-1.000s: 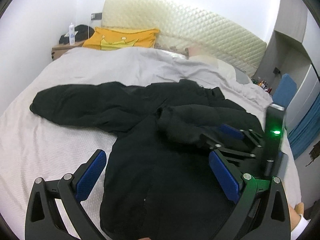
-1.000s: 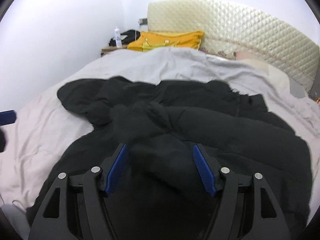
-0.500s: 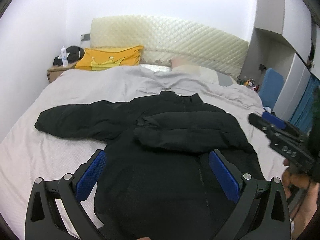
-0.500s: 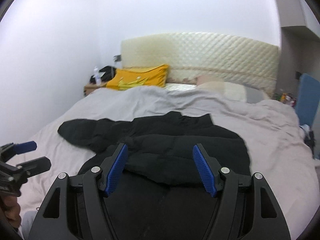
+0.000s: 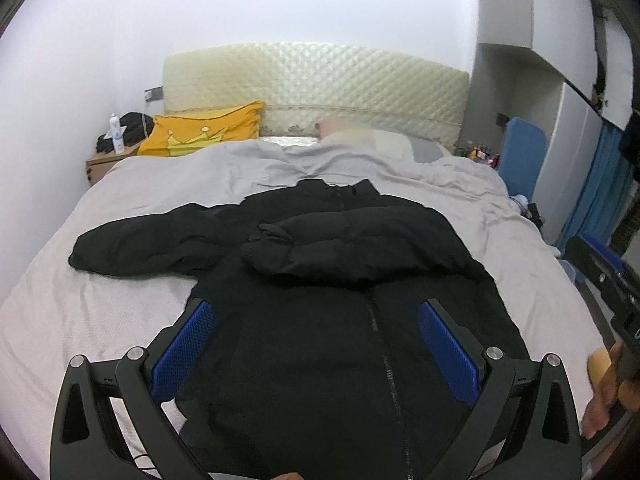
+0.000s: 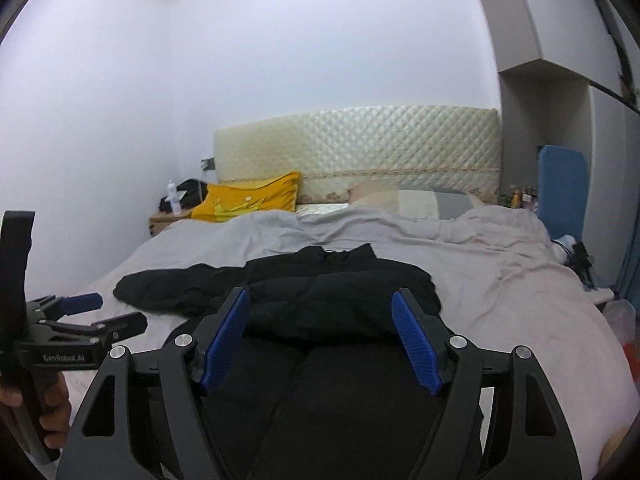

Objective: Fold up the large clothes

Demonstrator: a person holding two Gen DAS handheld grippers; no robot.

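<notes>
Currently your bed [image 5: 120, 184], covered in a pale grey quilt, fills the field ahead of both tools, with a quilted cream headboard [image 5: 316, 80] at its far end. Ahead of and below your left tool [image 5: 320, 344] lies the black jacket [image 5: 352, 344], front up, zipper running straight away from the tool, collar at the far end. One sleeve [image 5: 160, 240] extends out past the tool's left finger; the other sleeve [image 5: 352, 248] is folded across the chest, just beyond both fingertips. Your left tool is spread wide and holds nothing, blue pads [image 5: 188, 344] above the jacket's lower body. Your right tool [image 6: 320, 344] is likewise spread wide and empty, hovering over the jacket's lower half, the folded sleeve visible between its fingers. From the right wrist view, the left tool appears off to the far left, beside the bed edge. Further off, left of the headboard: yellow pillow [image 5: 204, 132], then a small nightstand [image 5: 100, 162] carrying a white bottle [image 5: 116, 132].
</notes>
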